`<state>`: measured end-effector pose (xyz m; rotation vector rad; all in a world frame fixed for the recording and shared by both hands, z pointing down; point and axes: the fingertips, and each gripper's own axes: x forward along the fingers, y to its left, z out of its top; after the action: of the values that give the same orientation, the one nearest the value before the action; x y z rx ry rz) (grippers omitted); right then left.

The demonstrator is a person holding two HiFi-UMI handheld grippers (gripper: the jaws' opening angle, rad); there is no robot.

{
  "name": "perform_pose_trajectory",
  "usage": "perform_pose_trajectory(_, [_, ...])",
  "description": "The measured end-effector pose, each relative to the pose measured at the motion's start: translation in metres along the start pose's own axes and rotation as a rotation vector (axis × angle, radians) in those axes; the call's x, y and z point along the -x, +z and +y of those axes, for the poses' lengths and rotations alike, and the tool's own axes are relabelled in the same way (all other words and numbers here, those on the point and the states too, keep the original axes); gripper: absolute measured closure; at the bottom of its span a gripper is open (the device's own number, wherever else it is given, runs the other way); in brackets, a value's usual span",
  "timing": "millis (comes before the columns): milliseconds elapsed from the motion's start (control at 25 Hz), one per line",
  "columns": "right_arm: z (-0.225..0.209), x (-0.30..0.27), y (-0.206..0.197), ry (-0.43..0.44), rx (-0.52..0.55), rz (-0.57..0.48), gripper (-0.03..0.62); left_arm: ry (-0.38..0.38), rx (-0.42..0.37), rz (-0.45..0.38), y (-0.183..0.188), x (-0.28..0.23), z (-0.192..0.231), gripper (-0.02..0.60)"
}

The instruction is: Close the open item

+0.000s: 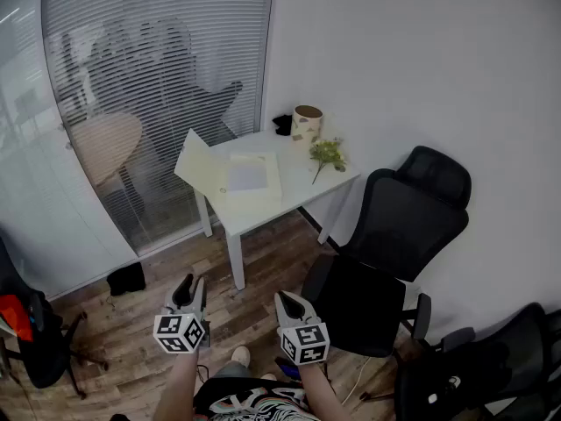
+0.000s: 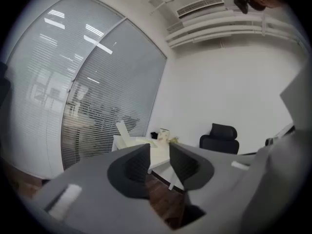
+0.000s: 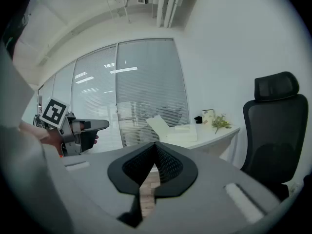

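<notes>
On the white table (image 1: 302, 187) lies a pale yellow folder (image 1: 248, 179), open, with its flap (image 1: 196, 162) standing up at the left. It also appears far off in the left gripper view as the folder (image 2: 127, 139) and in the right gripper view as the folder (image 3: 171, 128). Both grippers hang low near the person's body, well short of the table. My left gripper (image 1: 188, 291) is open, with nothing between its jaws (image 2: 159, 156). My right gripper (image 1: 289, 305) is shut and empty, its jaws meeting at the tips (image 3: 156, 152).
A patterned cup (image 1: 307, 121), a small black thing (image 1: 282, 124) and a green sprig (image 1: 327, 153) sit at the table's far end. A black office chair (image 1: 399, 226) stands right of the table, another chair (image 1: 495, 367) at bottom right. A glass wall with blinds (image 1: 140, 77) is behind; a dark bag (image 1: 127, 279) lies on the wood floor.
</notes>
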<state>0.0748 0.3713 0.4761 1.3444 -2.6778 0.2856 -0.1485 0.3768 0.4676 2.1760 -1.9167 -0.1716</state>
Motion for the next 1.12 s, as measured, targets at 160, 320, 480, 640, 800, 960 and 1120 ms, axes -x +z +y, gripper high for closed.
perform_pose_trajectory(160, [0.005, -0.003, 0.005, 0.005, 0.014, -0.023, 0.594, 0.002, -0.056, 0.029, -0.003, 0.001, 0.001, 0.402])
perform_pose_trajectory(320, [0.008, -0.005, 0.007, 0.021, 0.044, -0.026, 0.594, 0.024, -0.055, 0.035, -0.003, 0.002, 0.005, 0.402])
perform_pose_trajectory(480, [0.012, -0.006, 0.007, 0.058, 0.078, -0.016, 0.594, 0.048, -0.036, 0.045, -0.003, 0.003, 0.010, 0.411])
perform_pose_trajectory(640, [-0.001, -0.007, 0.004, 0.007, 0.090, -0.009, 0.594, 0.074, -0.033, 0.067, -0.008, 0.001, 0.016, 0.413])
perform_pose_trajectory(800, [-0.016, -0.016, 0.003, 0.012, -0.021, -0.014, 0.594, 0.082, -0.043, 0.099, -0.014, -0.011, 0.021, 0.413])
perform_pose_trajectory(960, [-0.033, -0.040, -0.003, -0.026, -0.009, -0.004, 0.594, 0.099, -0.031, 0.104, -0.017, -0.033, 0.033, 0.413])
perform_pose_trajectory(1120, [-0.058, -0.082, -0.009, -0.047, 0.033, 0.028, 0.594, 0.113, -0.010, 0.114, -0.025, -0.077, 0.047, 0.413])
